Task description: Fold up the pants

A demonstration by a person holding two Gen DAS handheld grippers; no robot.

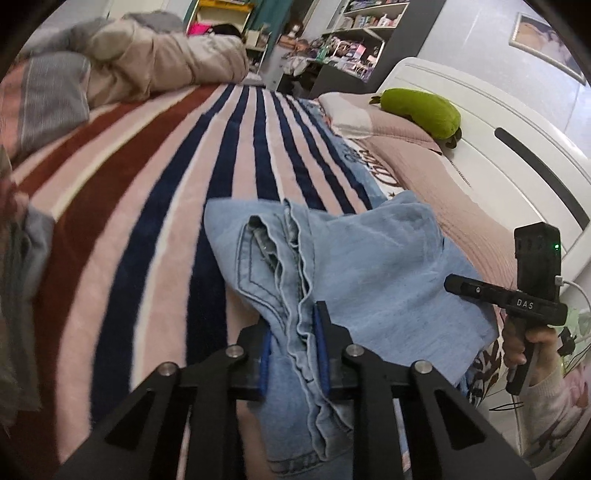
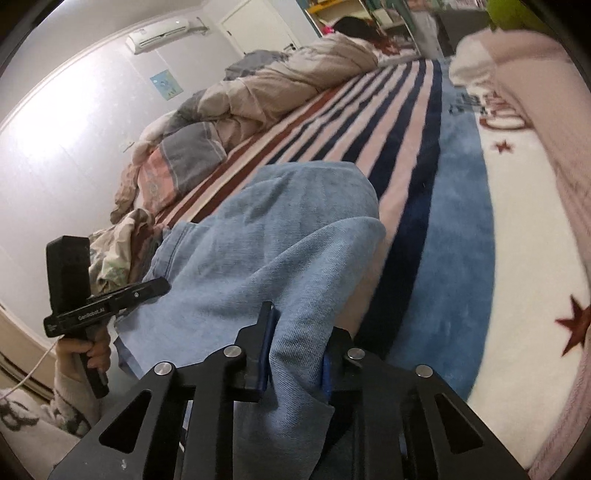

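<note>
Light blue denim pants lie bunched on the striped blanket of a bed. My left gripper is shut on a seamed, layered edge of the pants and holds it raised. In the right wrist view my right gripper is shut on another fold of the same pants, lifted off the blanket. The right gripper's body shows at the right of the left wrist view; the left gripper's body shows at the left of the right wrist view.
A rumpled beige and grey duvet lies at the bed's far side. A green plush rests on pink pillows by the white headboard. Loose clothes lie at the blanket's edge. Cluttered shelves stand beyond.
</note>
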